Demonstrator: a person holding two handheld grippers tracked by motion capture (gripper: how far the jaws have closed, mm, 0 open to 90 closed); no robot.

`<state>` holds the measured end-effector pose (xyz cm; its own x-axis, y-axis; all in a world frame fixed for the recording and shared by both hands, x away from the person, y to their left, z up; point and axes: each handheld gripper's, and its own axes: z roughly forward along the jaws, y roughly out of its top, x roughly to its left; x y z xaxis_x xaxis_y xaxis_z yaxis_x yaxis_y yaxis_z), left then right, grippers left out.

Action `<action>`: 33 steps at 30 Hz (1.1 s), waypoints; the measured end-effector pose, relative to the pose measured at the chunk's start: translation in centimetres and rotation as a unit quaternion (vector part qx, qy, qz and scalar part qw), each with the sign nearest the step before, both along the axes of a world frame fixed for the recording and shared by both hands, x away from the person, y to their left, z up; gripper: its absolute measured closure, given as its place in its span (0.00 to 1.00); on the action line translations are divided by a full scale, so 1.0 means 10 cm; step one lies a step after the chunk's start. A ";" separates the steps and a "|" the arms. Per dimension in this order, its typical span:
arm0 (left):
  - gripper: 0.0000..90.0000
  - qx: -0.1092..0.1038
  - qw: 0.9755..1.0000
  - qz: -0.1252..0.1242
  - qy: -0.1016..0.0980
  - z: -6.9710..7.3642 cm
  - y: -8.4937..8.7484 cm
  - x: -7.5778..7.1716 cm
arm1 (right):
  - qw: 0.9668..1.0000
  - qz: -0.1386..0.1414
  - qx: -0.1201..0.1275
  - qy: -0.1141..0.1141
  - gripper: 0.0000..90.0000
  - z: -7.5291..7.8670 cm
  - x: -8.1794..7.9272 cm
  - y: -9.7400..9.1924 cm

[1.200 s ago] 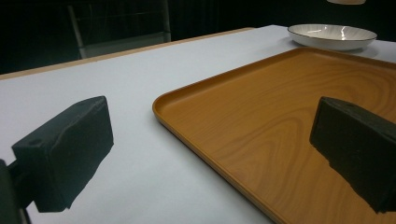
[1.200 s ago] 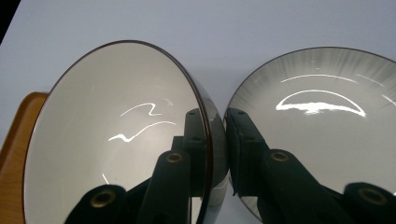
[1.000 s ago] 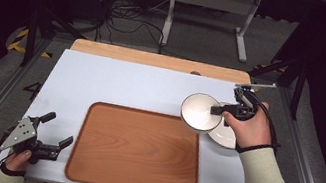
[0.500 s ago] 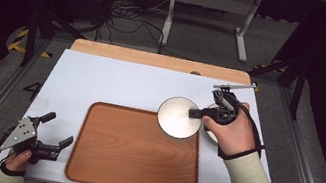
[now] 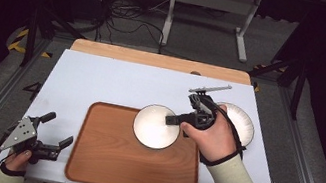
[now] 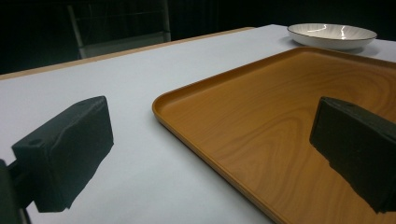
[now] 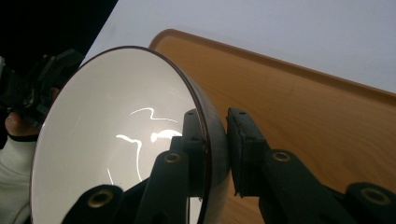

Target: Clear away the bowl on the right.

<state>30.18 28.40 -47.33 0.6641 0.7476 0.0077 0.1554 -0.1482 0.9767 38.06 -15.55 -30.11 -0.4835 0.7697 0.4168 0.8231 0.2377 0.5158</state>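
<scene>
Bright table, dark surroundings, glare inside bowl (image 7: 126, 140).

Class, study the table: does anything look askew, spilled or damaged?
Nothing stands out. The right gripper grips a white bowl by its rim over the wooden tray; a second dish sits upright on the white table. No spills or breakage.

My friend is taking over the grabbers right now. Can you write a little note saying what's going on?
Right gripper: shut on the rim of a white bowl, held above the far right corner of the wooden tray.
Left gripper: open, holding nothing, at the near left of the table beside the tray.
A white plate sits on the table right of the tray.
Done: bowl picked up and brought over the tray.
Left: probably set the bowl down on the tray and let go; the plate may follow.
</scene>
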 end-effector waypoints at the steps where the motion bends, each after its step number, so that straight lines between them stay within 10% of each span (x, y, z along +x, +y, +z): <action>1: 0.00 0.000 1.000 0.000 0.000 0.00 0.00 0.00 | 1.000 0.004 0.001 0.001 0.87 -0.01 -0.01 0.03; 33: 0.00 -0.001 1.000 -0.001 -0.001 0.00 0.00 0.00 | 0.999 0.012 0.020 0.048 0.85 -0.79 -0.01 0.38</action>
